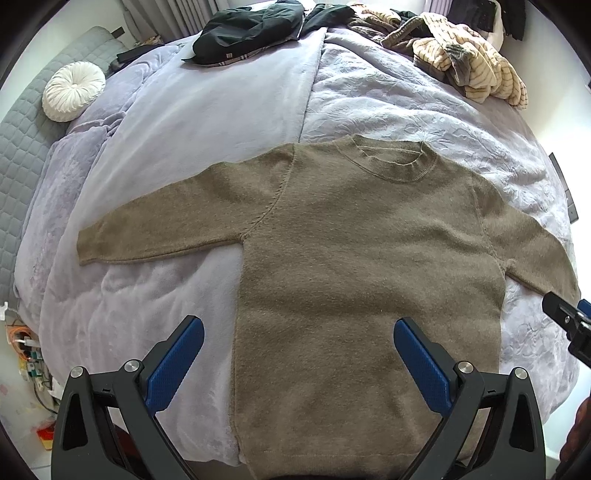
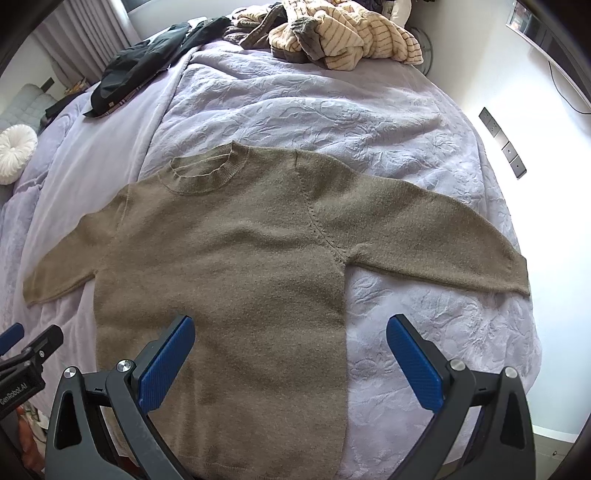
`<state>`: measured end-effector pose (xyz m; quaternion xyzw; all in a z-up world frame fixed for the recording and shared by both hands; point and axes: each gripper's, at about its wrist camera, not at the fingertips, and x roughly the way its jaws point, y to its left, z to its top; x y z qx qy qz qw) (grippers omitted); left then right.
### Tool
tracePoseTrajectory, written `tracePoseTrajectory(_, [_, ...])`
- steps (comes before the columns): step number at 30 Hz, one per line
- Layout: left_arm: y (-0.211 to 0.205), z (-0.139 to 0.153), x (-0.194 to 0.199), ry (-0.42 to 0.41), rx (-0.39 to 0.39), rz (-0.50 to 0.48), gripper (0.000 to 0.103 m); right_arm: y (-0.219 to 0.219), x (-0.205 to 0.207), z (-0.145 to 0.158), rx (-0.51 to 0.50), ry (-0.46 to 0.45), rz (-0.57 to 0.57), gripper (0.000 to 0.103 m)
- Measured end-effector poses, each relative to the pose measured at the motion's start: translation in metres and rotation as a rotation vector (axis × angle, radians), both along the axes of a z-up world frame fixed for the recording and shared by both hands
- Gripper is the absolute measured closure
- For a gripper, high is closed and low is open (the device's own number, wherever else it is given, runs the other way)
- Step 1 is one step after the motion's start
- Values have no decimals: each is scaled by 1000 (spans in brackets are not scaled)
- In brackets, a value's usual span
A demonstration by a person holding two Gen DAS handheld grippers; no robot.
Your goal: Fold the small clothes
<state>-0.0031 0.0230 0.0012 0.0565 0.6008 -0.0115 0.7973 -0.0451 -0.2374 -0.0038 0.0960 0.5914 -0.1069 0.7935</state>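
Splayed grippers (image 1: 298, 334) above sweater (image 1: 351, 258), lavender bed (image 1: 221, 110)

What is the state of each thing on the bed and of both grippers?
brown sweater: spread flat, unfolded, both sleeves out.
left gripper: open, holding nothing.
right gripper: open, holding nothing.
striped garment: crumpled in a heap.
black garment: lying loose, unfolded.
white round cushion: resting at the bed's edge.

Brown sweater (image 1: 369, 258) flat on lilac bedspread (image 1: 221, 110), left gripper (image 1: 298, 334) spread above
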Motion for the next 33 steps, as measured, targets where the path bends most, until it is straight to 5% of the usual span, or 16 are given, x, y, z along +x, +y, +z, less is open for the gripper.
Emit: tracePoseTrajectory(33, [8,3,0,-3,-81,26,0,6,-4,4,-18,9,8,0])
